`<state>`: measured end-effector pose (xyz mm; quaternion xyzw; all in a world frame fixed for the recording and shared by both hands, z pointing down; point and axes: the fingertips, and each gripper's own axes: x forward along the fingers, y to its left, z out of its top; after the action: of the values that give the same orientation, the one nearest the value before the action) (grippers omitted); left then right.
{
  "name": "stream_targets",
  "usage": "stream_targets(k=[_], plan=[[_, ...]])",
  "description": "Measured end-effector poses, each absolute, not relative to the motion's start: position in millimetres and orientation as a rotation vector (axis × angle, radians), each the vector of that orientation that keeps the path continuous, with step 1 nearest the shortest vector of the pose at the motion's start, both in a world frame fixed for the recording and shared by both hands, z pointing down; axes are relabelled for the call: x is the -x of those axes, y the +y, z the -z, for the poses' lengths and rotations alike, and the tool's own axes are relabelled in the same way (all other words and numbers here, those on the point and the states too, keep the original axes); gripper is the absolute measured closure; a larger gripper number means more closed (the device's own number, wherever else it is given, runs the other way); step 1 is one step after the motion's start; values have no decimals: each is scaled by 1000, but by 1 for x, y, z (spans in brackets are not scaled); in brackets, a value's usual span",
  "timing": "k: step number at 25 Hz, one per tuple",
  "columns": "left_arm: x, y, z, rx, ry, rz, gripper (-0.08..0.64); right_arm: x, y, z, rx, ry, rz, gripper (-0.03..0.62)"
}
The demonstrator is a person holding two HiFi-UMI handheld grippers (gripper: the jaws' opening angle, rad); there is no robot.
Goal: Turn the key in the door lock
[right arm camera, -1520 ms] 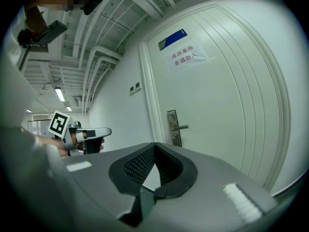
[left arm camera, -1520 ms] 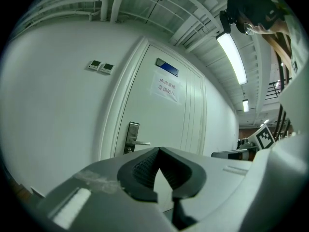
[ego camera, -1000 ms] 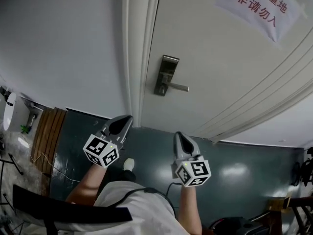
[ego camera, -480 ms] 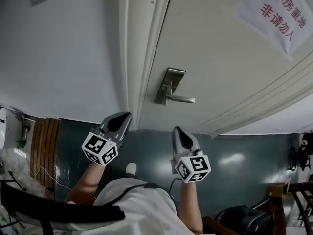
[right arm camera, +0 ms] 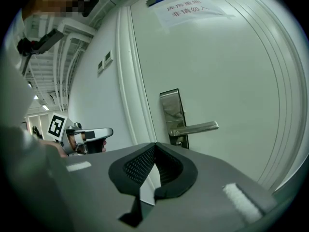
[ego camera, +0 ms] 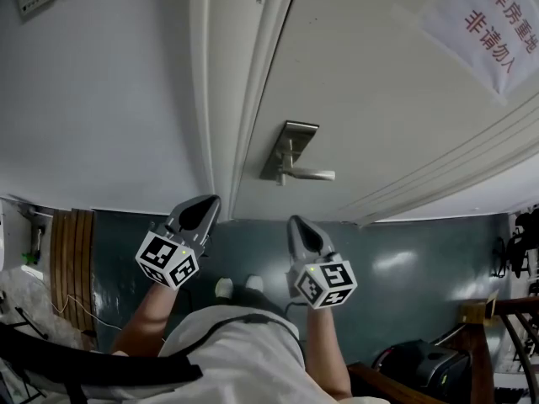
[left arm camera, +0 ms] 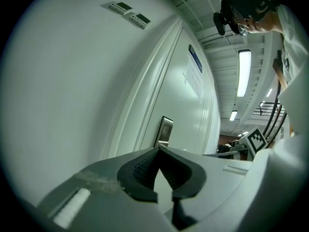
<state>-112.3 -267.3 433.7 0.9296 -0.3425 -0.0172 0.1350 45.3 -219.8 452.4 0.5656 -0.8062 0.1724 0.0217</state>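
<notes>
Plainly nothing needs gripping yet, so my left claw [ego camera: 205, 205] and right claw [ego camera: 296, 225] are both pressed together and empty. They hang side by side, short of the door [ego camera: 379, 82]. The lock plate [right arm camera: 173, 111] sits ahead of the right claw, its cylinder just under the lever handle [right arm camera: 195, 128]; I cannot make out a key. Both forearms reach forward, the left claw level and the right dipped slightly.

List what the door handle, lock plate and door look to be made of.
Handle: metal, probably brushed steel, silvery with a soft sheen.
Lock plate: polished metal, since it mirrors its surroundings.
Door: smooth off-white painted panel with raised moulding. What lies under the paint cannot be told.
</notes>
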Motion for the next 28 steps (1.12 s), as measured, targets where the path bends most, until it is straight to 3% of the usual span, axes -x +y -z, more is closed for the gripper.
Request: stream_targets(k=[16,24,28], plan=[[55,-279,-447,-2681,-1007,-1,555,-65,-285,-497,-1797,-2630,-896,588],[28,-279,-460,-2689,-990,-58,555,-71,-307,-532,-1821,-2683,-1276,586],[29,-282,-464,-2673,-1002,-75,555,-68,-314,-539,-1799,-2710,-1404,537]])
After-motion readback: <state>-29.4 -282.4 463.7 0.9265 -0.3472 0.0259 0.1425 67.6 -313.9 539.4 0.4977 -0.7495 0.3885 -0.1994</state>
